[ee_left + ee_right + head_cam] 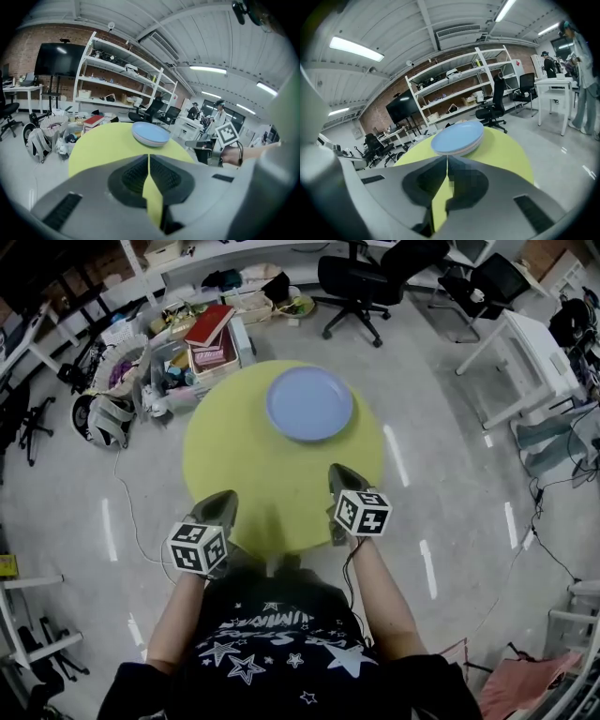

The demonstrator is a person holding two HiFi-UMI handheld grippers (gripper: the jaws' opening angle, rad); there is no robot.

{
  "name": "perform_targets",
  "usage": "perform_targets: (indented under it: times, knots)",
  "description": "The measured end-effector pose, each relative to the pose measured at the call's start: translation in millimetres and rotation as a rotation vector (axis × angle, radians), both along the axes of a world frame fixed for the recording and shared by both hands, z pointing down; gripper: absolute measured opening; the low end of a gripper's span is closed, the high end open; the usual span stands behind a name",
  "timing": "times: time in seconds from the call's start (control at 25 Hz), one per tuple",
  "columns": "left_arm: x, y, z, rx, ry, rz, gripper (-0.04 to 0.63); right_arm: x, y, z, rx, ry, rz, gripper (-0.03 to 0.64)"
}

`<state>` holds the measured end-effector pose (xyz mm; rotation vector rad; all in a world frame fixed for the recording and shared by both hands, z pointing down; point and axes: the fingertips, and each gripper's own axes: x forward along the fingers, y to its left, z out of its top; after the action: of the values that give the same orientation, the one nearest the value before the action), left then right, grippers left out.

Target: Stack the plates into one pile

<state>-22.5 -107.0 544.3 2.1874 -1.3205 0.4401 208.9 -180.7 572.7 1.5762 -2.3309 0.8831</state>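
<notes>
Here the left gripper and the right gripper both have their jaws pressed together with nothing between them, over the near edge of the round yellow table. Farther out, near the table's far side, the plates sit in one pile, a blue one on top.

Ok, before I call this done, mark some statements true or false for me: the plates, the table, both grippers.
1. The plates sit in one pile on the round yellow table. True.
2. The left gripper holds a plate. False: its jaws are together with nothing between them.
3. The right gripper is shut and empty. True.
4. The top plate is red. False: it is blue.
5. Both grippers are at the person's side of the table, clear of the pile. True.
</notes>
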Motion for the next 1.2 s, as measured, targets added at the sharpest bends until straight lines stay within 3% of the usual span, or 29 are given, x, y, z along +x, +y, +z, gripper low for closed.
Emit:
perform_targets:
  times: [0.56,1.2]
  knots:
    - [3,12,14,-0.036,-0.011,0.009,0.025,-9,12,19,-0.024,-0.013,-0.023,0.02]
    - [-52,88,-3,0.01,0.053,0.079,0.023,-69,103,-6,0.0,0.042,0.049,0.02]
